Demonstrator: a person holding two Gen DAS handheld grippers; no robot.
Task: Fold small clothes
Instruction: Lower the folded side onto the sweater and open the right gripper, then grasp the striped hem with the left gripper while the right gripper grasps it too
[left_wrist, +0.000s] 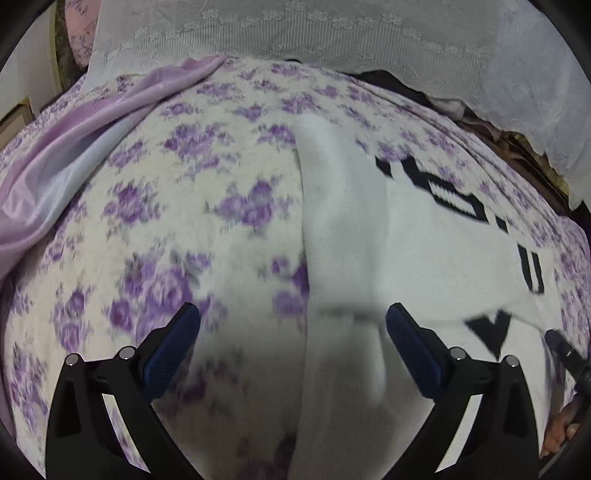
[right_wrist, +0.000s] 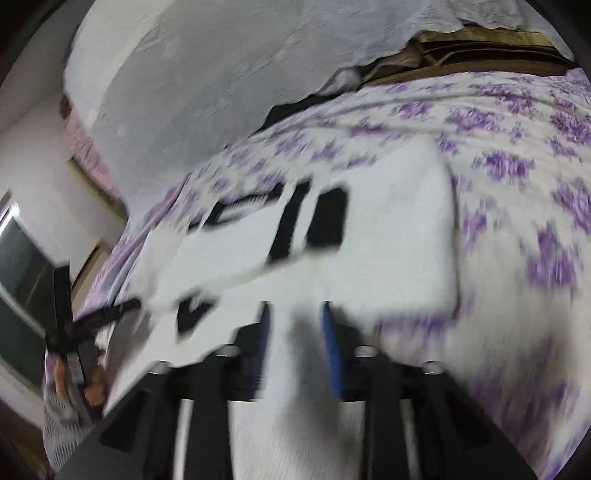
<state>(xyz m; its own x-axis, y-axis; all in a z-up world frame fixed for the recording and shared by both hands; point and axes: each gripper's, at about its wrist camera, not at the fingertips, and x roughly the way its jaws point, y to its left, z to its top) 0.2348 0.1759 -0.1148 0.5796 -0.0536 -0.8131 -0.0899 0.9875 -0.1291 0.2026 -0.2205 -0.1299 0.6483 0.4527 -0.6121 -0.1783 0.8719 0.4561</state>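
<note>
A white garment with black lettering (left_wrist: 406, 236) lies on a purple-flowered bedspread (left_wrist: 166, 206), one side already folded over — more folds likely remain. The left gripper (left_wrist: 293, 325) is spread wide, empty; the right gripper (right_wrist: 295, 332) stands part-open with white cloth between its jaws.

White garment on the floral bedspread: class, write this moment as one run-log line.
white garment: partly folded on floral bedspread | left gripper: open, above garment edge | right gripper: fingers apart, fabric between them

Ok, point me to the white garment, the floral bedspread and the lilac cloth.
white garment (left_wrist: 406, 240): left wrist view, plain fabric beside the black lettering.
floral bedspread (left_wrist: 207, 206): left wrist view, bare patch left of the garment.
lilac cloth (left_wrist: 74, 147): left wrist view, its crumpled middle.
</note>
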